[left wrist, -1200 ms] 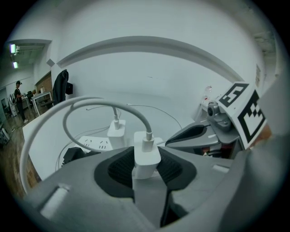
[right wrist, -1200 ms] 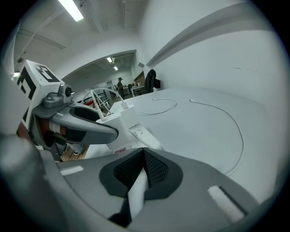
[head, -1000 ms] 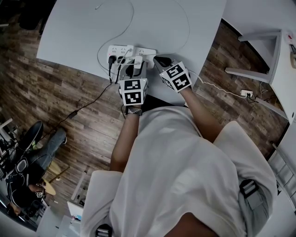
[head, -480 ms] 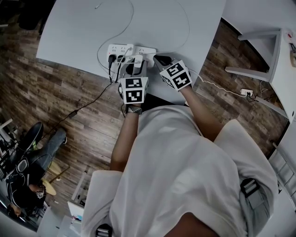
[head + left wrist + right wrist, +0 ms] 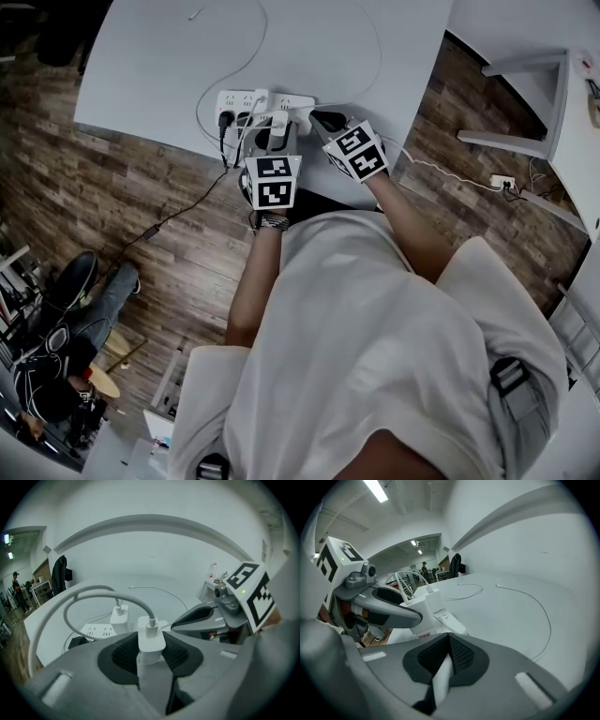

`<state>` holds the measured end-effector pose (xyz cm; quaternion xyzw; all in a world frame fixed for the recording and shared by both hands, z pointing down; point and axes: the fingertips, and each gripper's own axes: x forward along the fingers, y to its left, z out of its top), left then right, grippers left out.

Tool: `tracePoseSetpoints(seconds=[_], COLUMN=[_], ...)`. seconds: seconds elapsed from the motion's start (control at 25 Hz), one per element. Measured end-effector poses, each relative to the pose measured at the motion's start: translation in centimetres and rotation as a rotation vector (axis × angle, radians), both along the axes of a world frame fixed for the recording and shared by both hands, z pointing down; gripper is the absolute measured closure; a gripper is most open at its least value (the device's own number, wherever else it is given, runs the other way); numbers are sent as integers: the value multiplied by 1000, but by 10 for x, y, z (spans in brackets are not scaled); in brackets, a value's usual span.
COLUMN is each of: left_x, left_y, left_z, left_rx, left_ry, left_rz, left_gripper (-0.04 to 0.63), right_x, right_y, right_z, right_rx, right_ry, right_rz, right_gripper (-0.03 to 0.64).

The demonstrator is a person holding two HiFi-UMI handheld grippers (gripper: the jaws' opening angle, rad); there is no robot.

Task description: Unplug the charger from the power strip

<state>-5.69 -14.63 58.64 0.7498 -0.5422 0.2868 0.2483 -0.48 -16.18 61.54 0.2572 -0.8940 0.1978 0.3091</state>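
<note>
Left tool [image 5: 151,653]: pads clamped on the flanks of a white charger [image 5: 151,638], which stands upright between them, plug end hidden below the pads. Can't tell whether its prongs sit in the socket. A white cable [image 5: 89,597] leaves the charger's top and loops up and away to the left of this tool. Just beyond the tips and a little left, the white power strip [image 5: 96,631] lies flat on the bench [image 5: 159,66], with a second white charger [image 5: 119,615] plugged in upright. Head view shows black plugs [image 5: 225,120] further left along the strip, their leads dropping over the bench edge to the wooden floor [image 5: 103,206]. Right tool [image 5: 448,640]: jaws together at the tips, nothing visibly caught between them. It sits just right of the left tool, angled down, tips close by the strip's right end. Contact with the strip not readable. Both tools are side by side near the bench's near edge.
</note>
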Motion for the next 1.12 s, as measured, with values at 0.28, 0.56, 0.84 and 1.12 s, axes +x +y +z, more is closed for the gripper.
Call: tracePoseSetpoints(seconds=[0.28,0.56,0.84,1.12], left_x=[-1,-2,-1,-1], left_y=[0,-2,-2,0], left_z=[-1,-3,-2,-1], left_rx=[-1,-16,-3,3], left_ry=[53,125,44,18], left_rz=[-32,-71,-23,-8], left_gripper=[448,448,448,448], right_x=[0,1,0,0], right_y=[0,0,0,1], right_z=[-1,-2,-1,-1], right_rx=[-2,14,17,21], right_ry=[-4,-3,-2,1], right_rz=[1,-2,1,5], right_gripper=[614,614,614,614])
